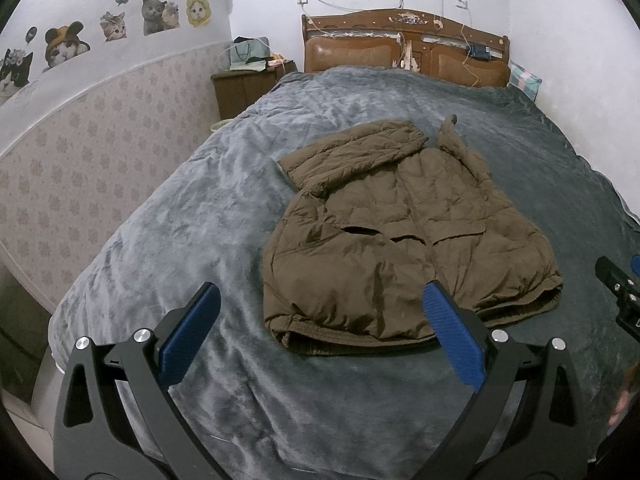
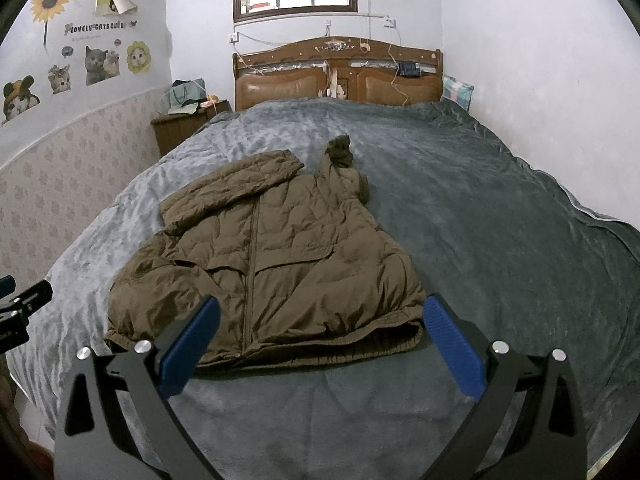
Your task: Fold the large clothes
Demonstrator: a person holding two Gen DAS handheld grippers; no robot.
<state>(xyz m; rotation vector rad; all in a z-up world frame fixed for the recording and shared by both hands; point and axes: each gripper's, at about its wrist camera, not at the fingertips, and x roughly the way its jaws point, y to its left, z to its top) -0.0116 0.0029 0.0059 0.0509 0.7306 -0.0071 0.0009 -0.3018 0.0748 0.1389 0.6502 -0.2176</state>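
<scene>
The left gripper (image 1: 320, 334) is held above the near edge of the bed, its two blue-padded fingers (image 1: 191, 334) spread wide apart with nothing between them but the blanket and the jacket's hem beyond. The right gripper (image 2: 320, 344) hangs the same way, fingers (image 2: 454, 346) wide apart and empty, pointed over the jacket's bottom edge. Each gripper shows at the side of the other's view: the right one at the right edge of the left camera, the left one at the left edge of the right camera.

Just past both sets of fingers lies the jacket (image 2: 276, 260), an olive-brown quilted one, spread front side up on the grey blanket (image 1: 200, 184). Its elastic hem runs along the near edge of the bed, the zipper runs up the middle, and two pocket flaps cross the chest. One sleeve (image 1: 352, 152) is folded across the top toward the left side of the bed. The hood or collar end (image 2: 340, 152) bunches up and points toward the headboard.

The blanket covers the whole bed. At the far edge stands a wooden headboard (image 2: 338, 76) with padded brown panels. A wooden nightstand (image 1: 248, 88) sits by the far left corner, with a bag and small items on top.
</scene>
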